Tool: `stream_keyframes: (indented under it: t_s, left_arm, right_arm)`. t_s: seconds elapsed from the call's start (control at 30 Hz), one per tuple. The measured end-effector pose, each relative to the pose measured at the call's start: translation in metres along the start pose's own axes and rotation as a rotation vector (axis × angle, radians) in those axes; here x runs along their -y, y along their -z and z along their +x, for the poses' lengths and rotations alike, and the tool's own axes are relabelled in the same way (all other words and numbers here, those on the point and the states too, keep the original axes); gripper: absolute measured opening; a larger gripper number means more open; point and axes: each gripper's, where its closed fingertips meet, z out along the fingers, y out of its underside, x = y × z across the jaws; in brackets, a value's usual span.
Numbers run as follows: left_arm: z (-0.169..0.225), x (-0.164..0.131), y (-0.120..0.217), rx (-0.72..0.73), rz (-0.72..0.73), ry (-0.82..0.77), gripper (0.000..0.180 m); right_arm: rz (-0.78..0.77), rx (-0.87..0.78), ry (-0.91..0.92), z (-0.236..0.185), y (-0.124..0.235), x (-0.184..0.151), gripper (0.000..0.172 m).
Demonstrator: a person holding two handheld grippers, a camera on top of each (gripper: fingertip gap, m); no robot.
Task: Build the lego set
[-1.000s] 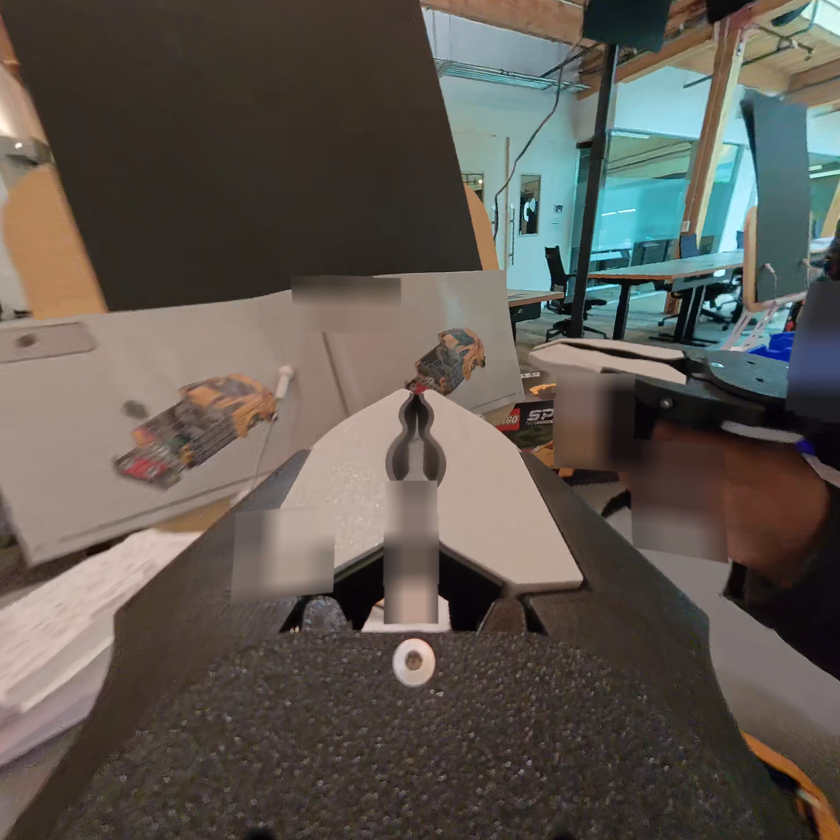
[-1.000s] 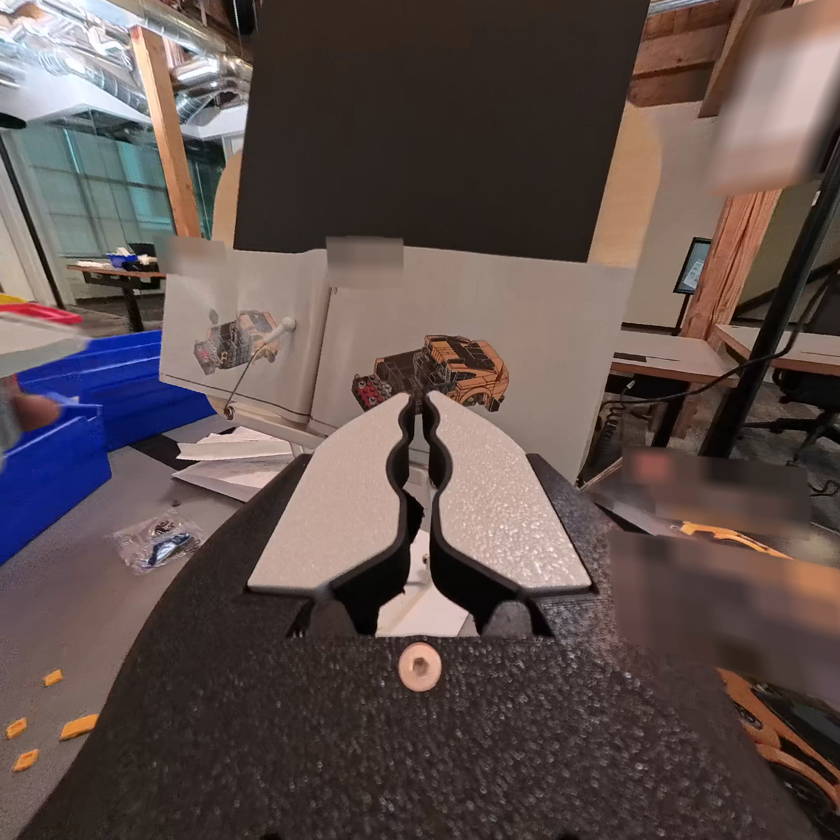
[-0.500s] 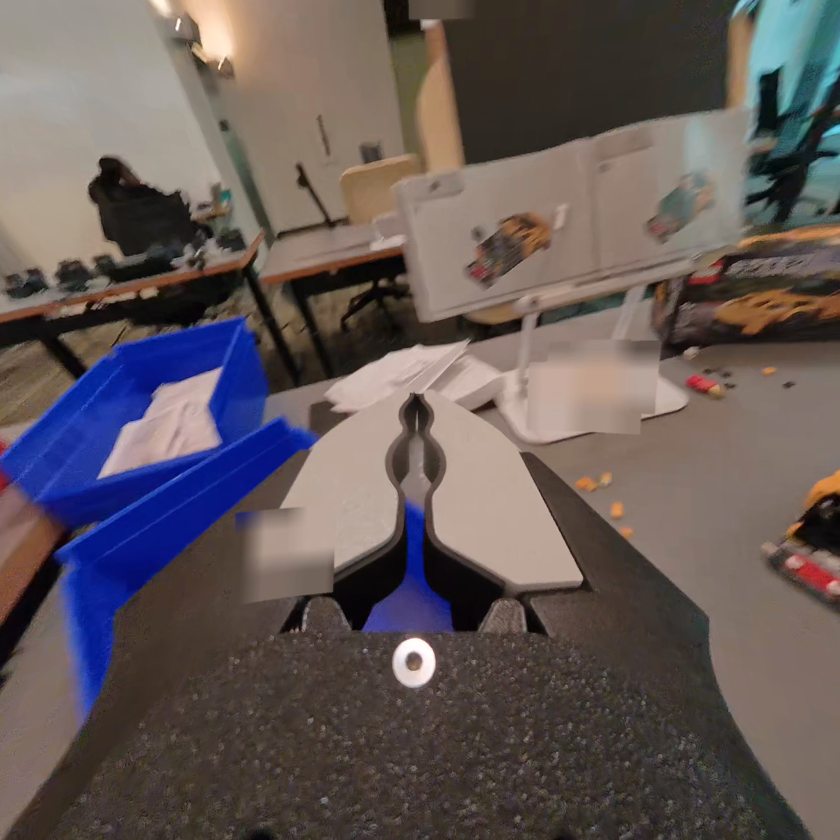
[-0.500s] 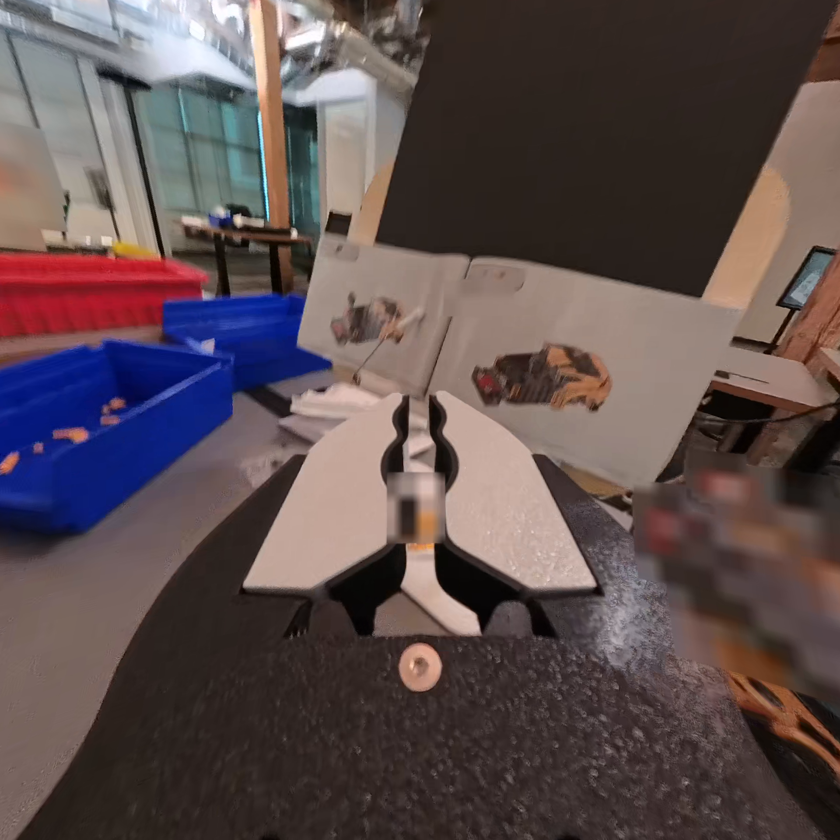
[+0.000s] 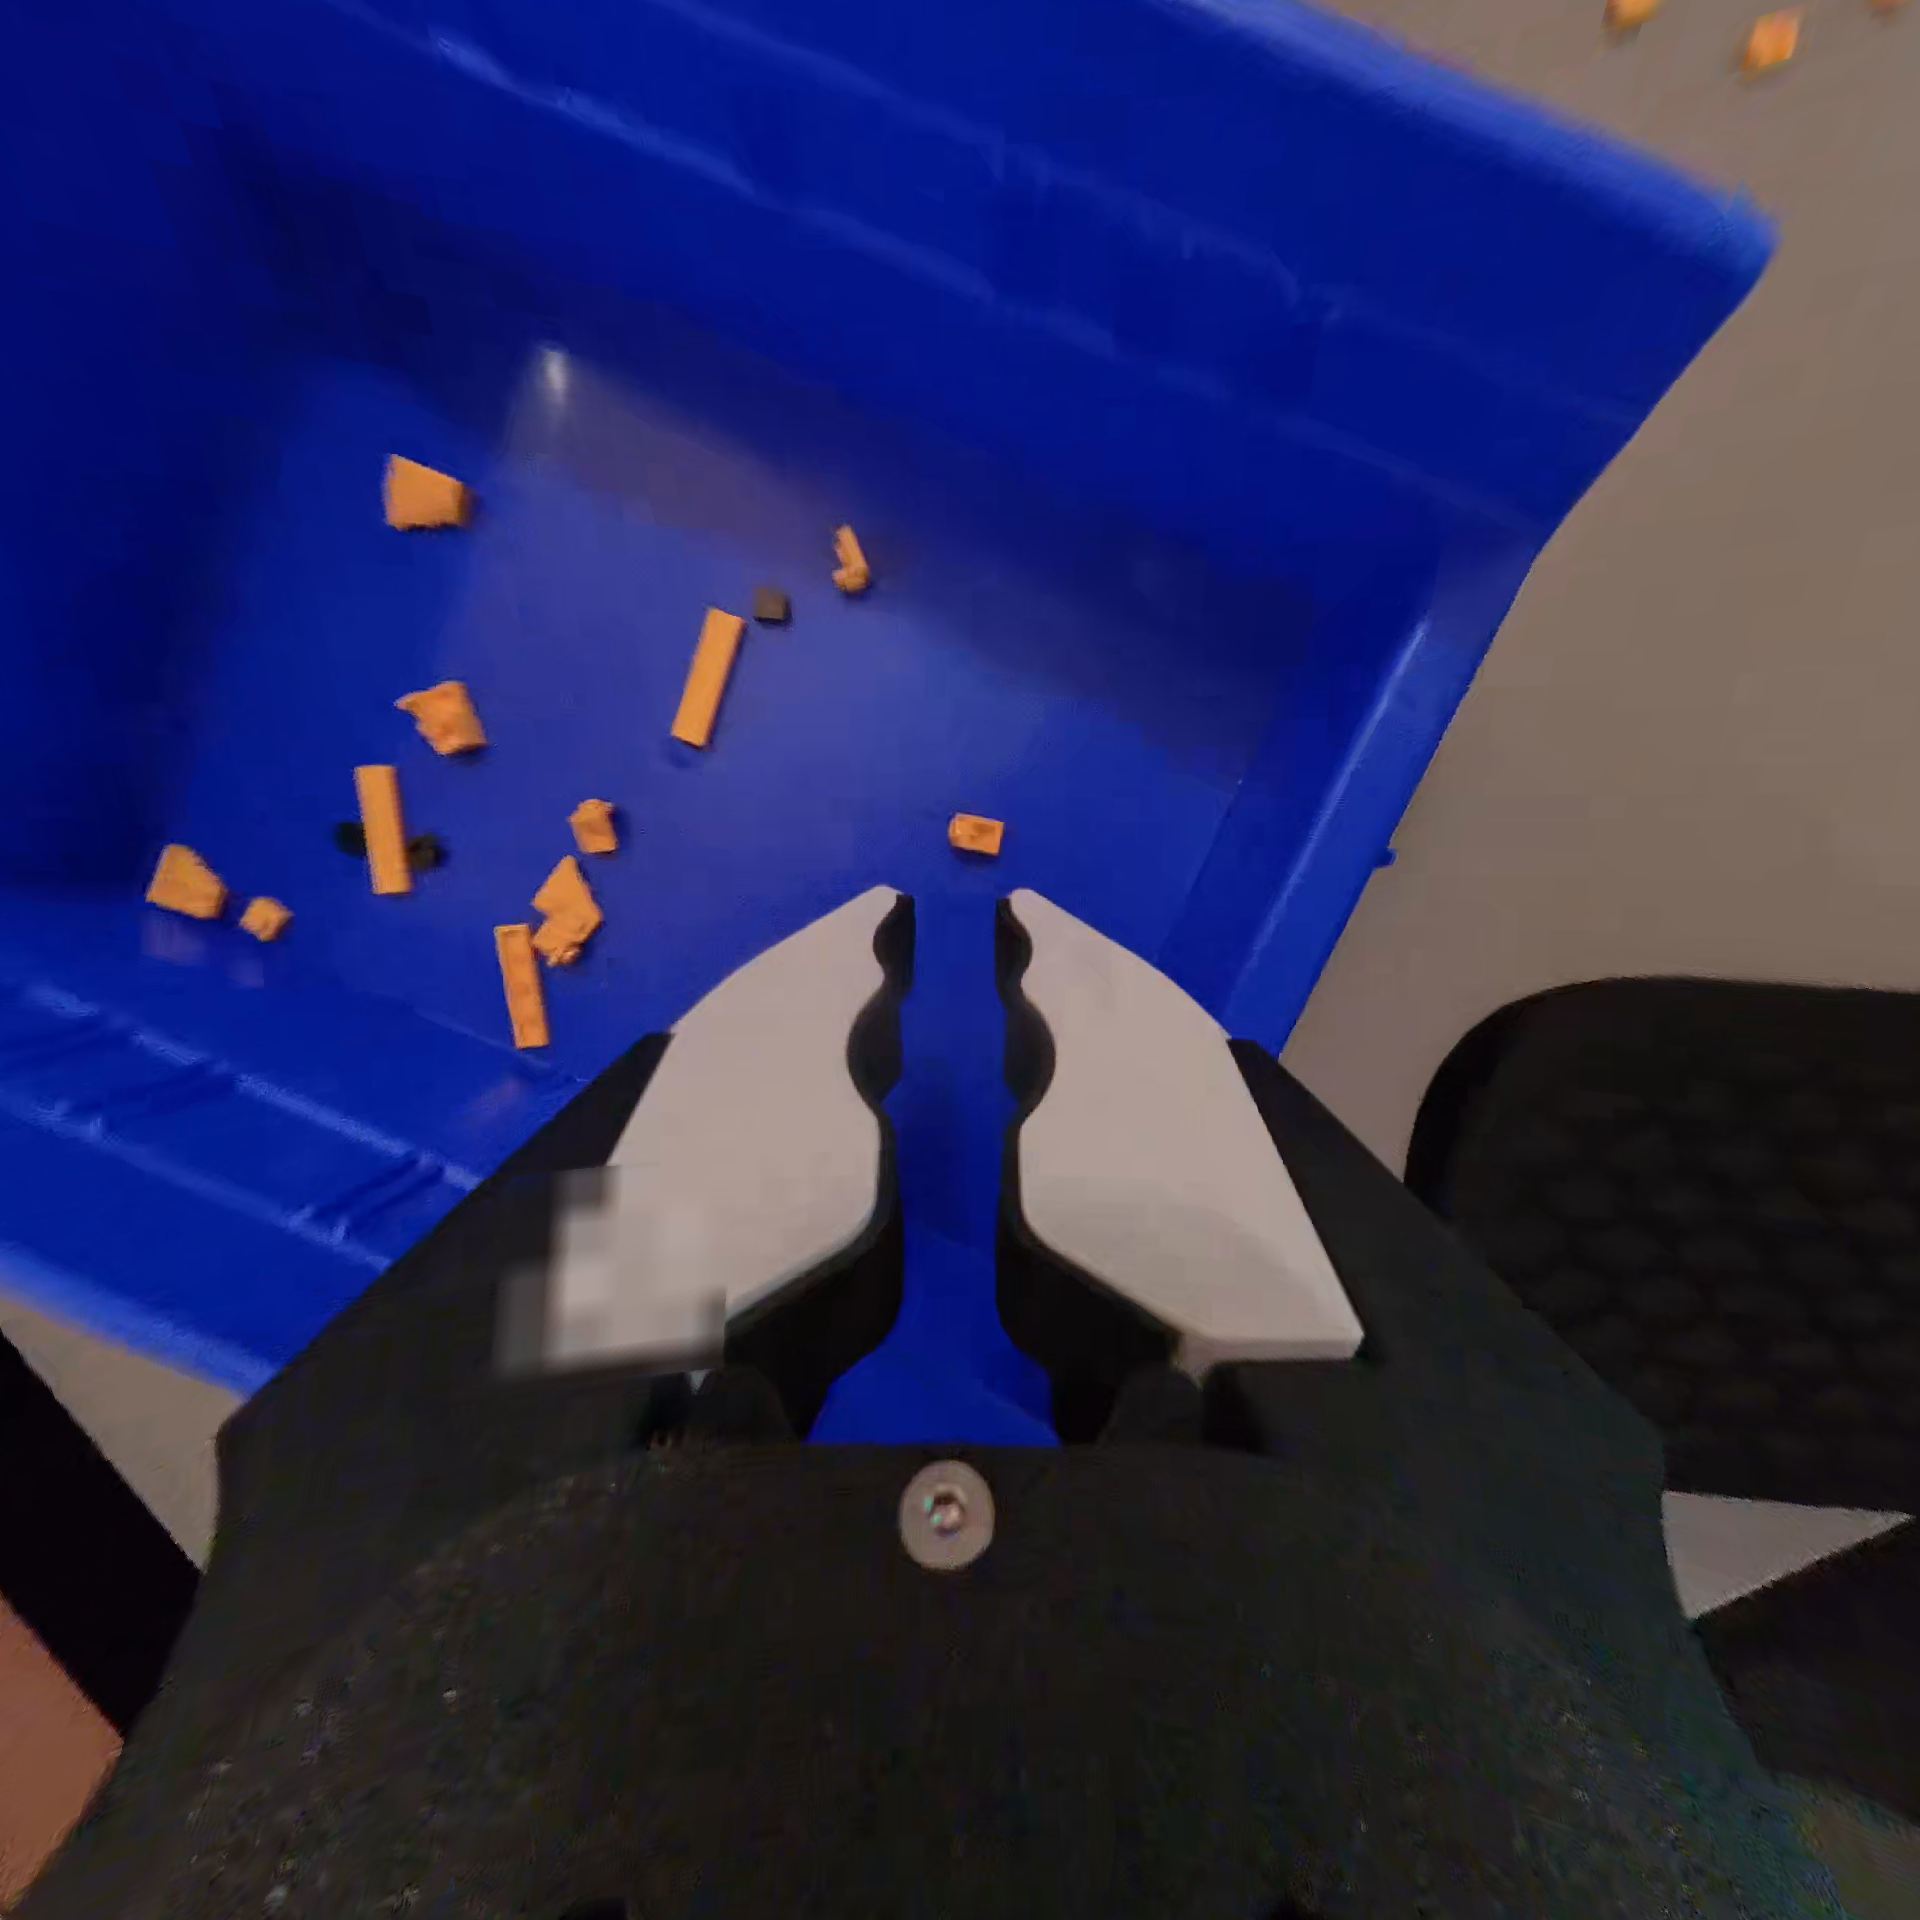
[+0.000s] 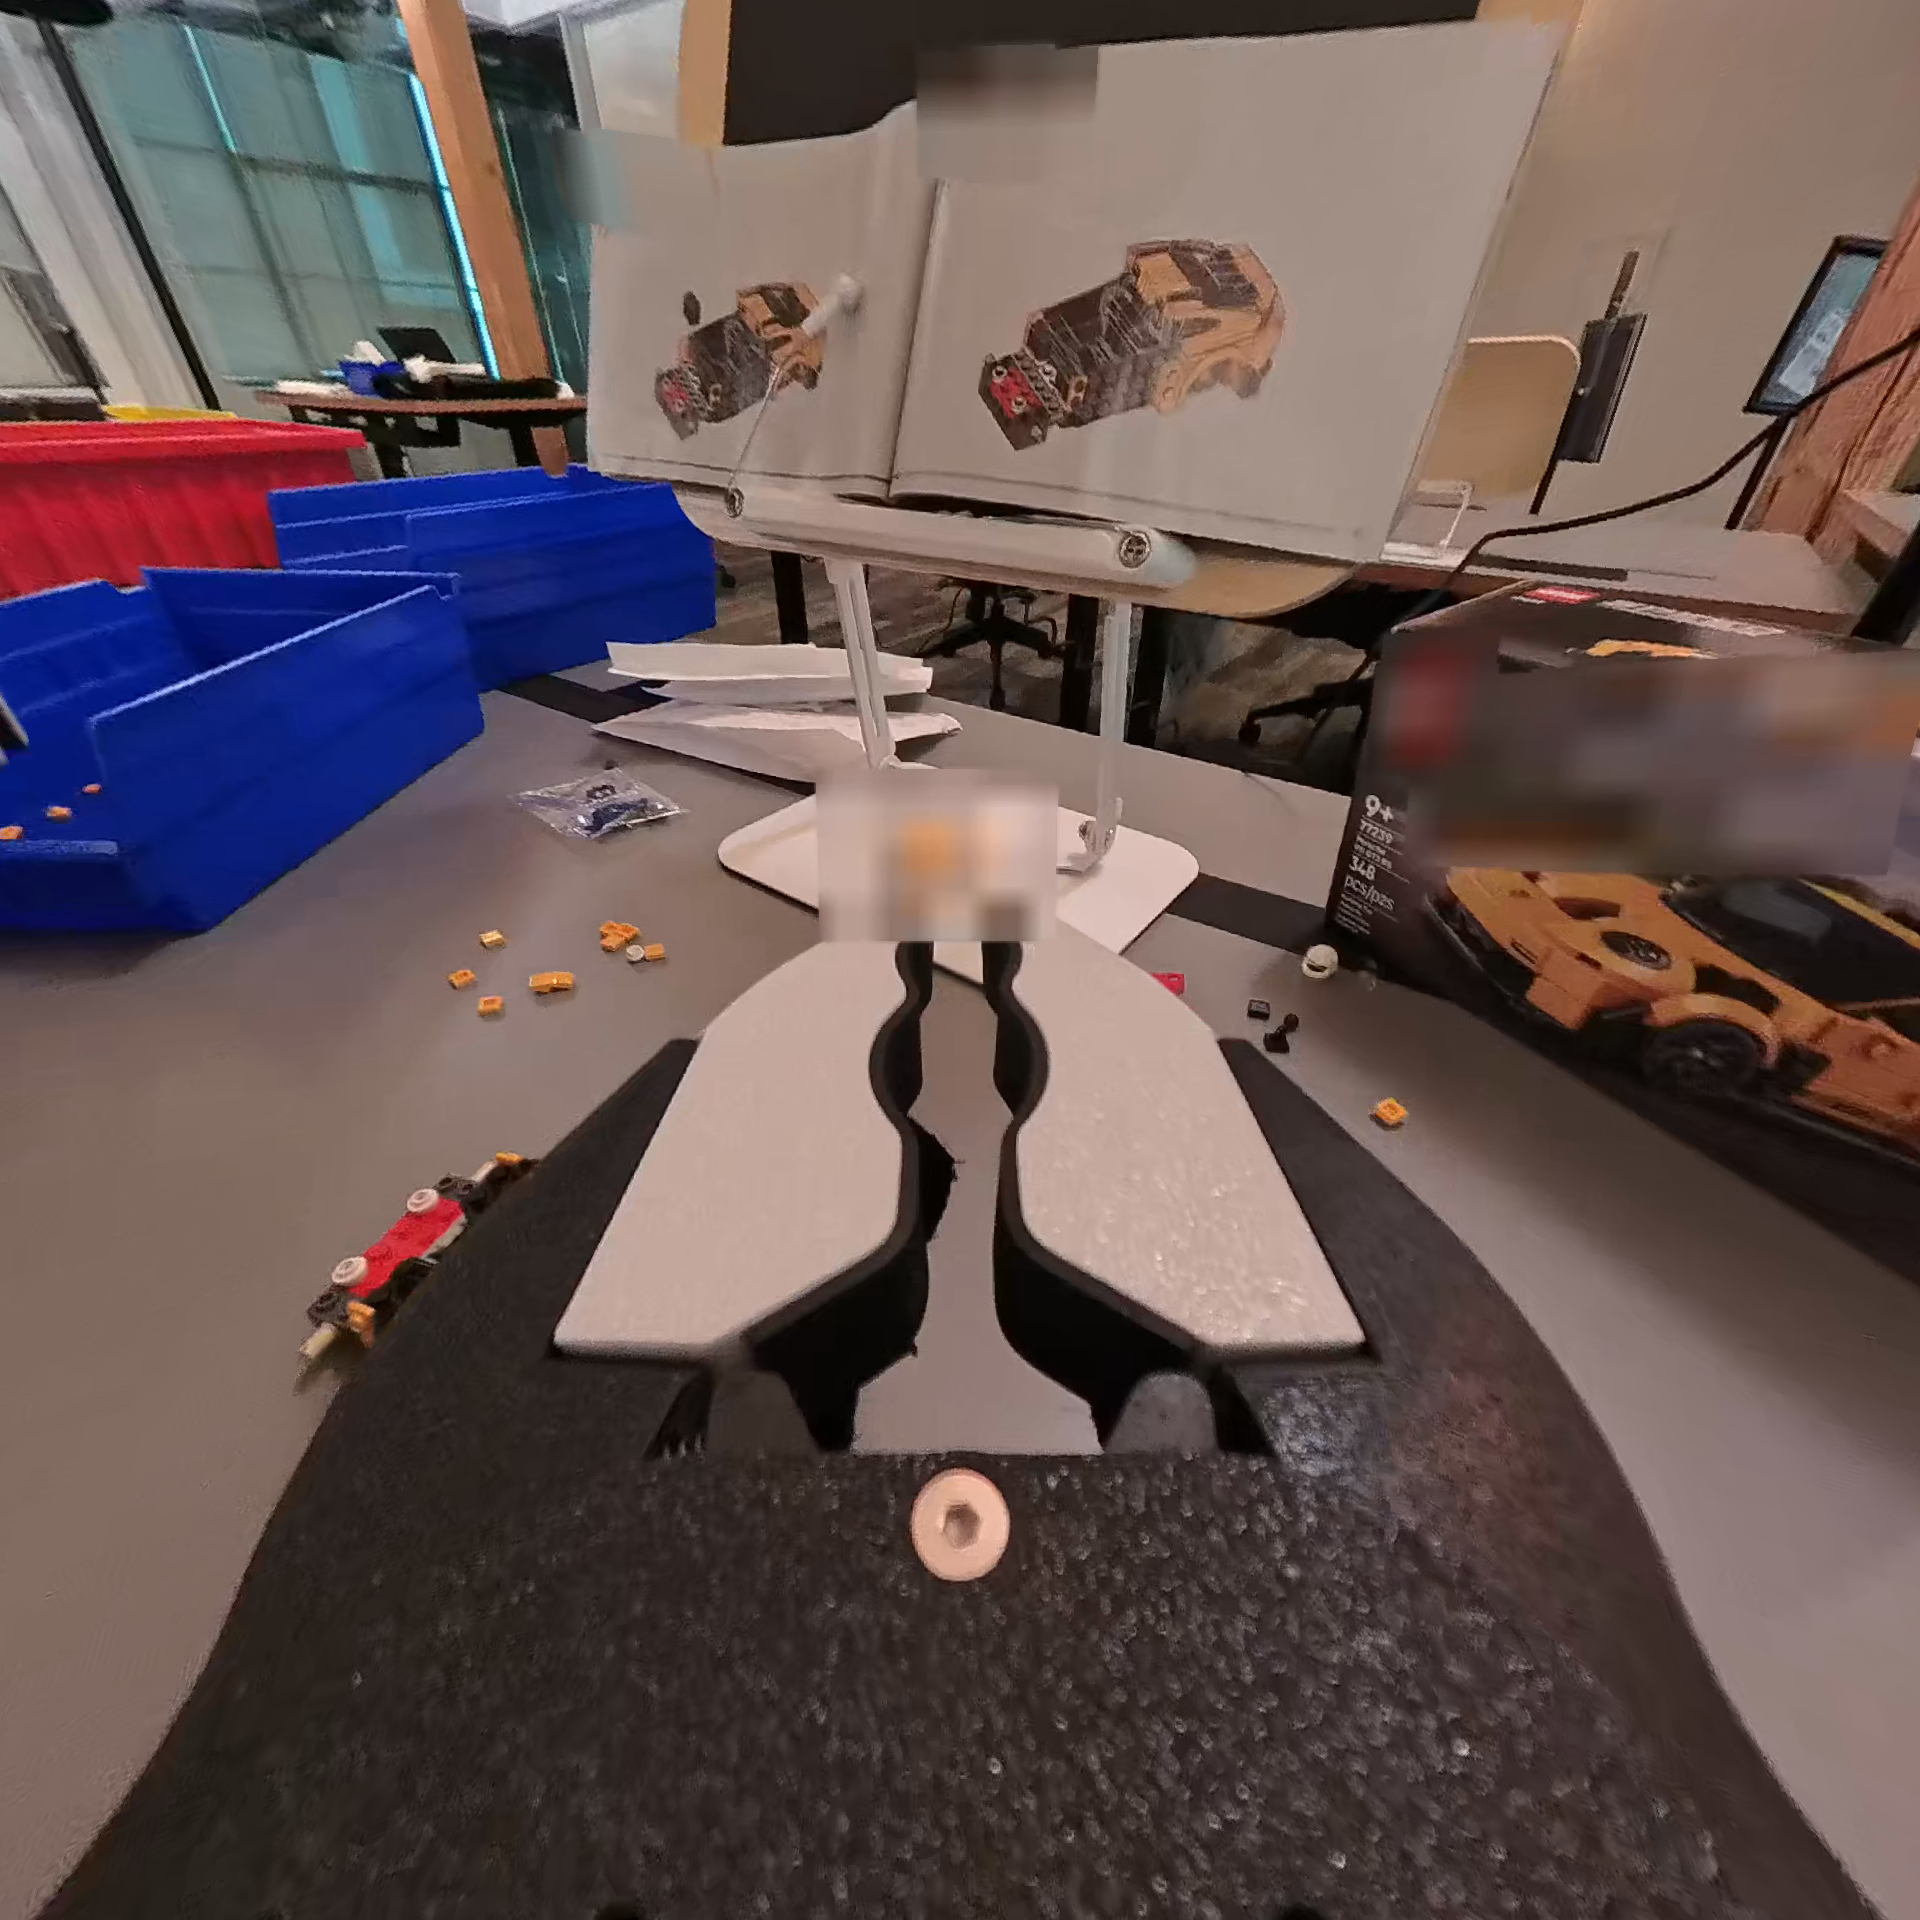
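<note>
In the left wrist view my left gripper (image 5: 953, 902) hangs over a blue bin (image 5: 1351, 312) and points down into it. Its jaws stand a little apart with only the bin floor between them. Several small orange bricks lie on the bin floor; the nearest (image 5: 975, 834) is just beyond the fingertips, untouched. In the right wrist view my right gripper (image 6: 956, 951) is above the grey table (image 6: 208, 1091). Its fingers (image 6: 1091, 1039) stand slightly apart with bare table between them. A blurred patch covers the very tips and the white stand base (image 6: 1143, 878) behind them.
An open instruction booklet (image 6: 1143, 312) sits on the white stand. A box with an orange car picture (image 6: 1662, 987) is at right. Loose orange pieces (image 6: 551, 982), a red and black part-built model (image 6: 400, 1247), a clear bag (image 6: 597, 805), blue bins (image 6: 260, 727) and a red bin (image 6: 125, 499) lie left. Some 50 cm of space lies between my two pairs of fingers.
My left gripper swung away from the booklet, left and down over the blue bin, and its jaws went from shut to slightly open. My right gripper tilted down toward the table and opened slightly.
</note>
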Motion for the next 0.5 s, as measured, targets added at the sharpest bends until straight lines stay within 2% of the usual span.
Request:
stream_keyframes:
  t_s: [0.17,0.3,0.5]
  left_arm:
    - [0.007,-0.006,-0.033,-0.07,-0.174,-0.049,0.023]
    - [0.009,-0.016,-0.046,-0.092,-0.292,-0.069,0.026]
    - [0.007,-0.02,-0.051,-0.081,-0.344,-0.081,0.027]
  right_arm:
    - [-0.031,-0.001,0.055,-0.003,-0.003,-0.008,0.008]
    - [-0.044,-0.002,0.079,-0.002,-0.003,-0.012,0.008]
    - [-0.053,0.014,0.035,-0.001,-0.003,-0.016,0.008]
